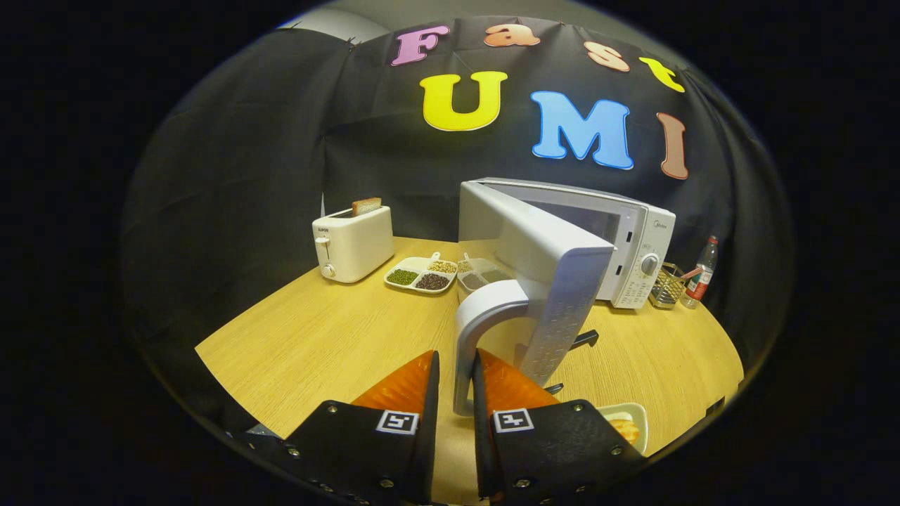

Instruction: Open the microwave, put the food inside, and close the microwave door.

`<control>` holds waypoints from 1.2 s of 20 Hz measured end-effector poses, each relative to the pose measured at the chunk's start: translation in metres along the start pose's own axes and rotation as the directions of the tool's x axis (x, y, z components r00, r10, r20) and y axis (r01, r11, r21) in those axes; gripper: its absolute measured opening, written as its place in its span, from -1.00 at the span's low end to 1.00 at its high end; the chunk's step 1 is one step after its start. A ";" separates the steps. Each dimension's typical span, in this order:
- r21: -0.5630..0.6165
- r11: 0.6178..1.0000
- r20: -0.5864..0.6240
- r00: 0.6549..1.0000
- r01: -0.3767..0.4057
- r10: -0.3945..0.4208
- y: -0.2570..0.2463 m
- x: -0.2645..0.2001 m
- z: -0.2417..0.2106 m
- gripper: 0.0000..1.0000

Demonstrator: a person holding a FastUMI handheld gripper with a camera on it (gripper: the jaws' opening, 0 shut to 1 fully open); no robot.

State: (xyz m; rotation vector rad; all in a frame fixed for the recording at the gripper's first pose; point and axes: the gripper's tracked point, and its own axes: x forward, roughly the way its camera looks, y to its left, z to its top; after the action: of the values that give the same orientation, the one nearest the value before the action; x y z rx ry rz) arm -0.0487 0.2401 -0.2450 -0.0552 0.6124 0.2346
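Both fingers of the gripper (455, 372) pinch the door handle (472, 330) | microwave (619, 239) door half-open | risk: handle slips out (thin grip), door swings back

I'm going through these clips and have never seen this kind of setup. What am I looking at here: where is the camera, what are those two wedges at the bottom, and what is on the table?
The camera rides on a handheld two-finger gripper and looks forward along its fingers, the two wedges. A person carries it; there is no robot arm. The fingers are closed around the curved door handle of the microwave, whose door is swung open toward the camera. On the wooden table stand a toaster with a bread slice in it, a divided tray of beans, a wire basket and a bottle. Beside the right finger lies a plate of food, not yet put inside.
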 end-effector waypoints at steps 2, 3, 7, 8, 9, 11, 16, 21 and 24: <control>0.010 1.000 -0.001 1.000 0.022 -0.022 0.009 0.001 0.000 -0.51; 0.016 0.999 -0.004 0.999 0.033 -0.033 0.013 0.001 0.000 -0.51; 0.067 0.997 -0.004 0.999 0.046 -0.045 0.039 -0.001 0.000 -0.46; 0.077 0.996 -0.002 0.999 0.042 -0.042 0.048 -0.003 0.000 -0.41; 0.084 0.996 -0.002 1.000 0.029 -0.029 0.057 -0.003 0.001 -0.41; 0.083 0.997 -0.006 1.000 -0.001 0.001 0.077 0.000 0.000 -0.41; 0.064 0.984 -0.022 0.985 -0.167 0.168 0.137 0.007 -0.002 -0.40; 0.113 0.900 -0.003 0.906 -0.421 0.424 0.180 -0.014 0.005 -0.39; 0.091 0.845 0.034 0.850 -0.526 0.525 0.187 -0.042 0.011 0.13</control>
State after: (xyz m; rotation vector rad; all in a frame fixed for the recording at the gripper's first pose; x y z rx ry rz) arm -0.1198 0.4143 -0.2086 0.2137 0.6218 0.7402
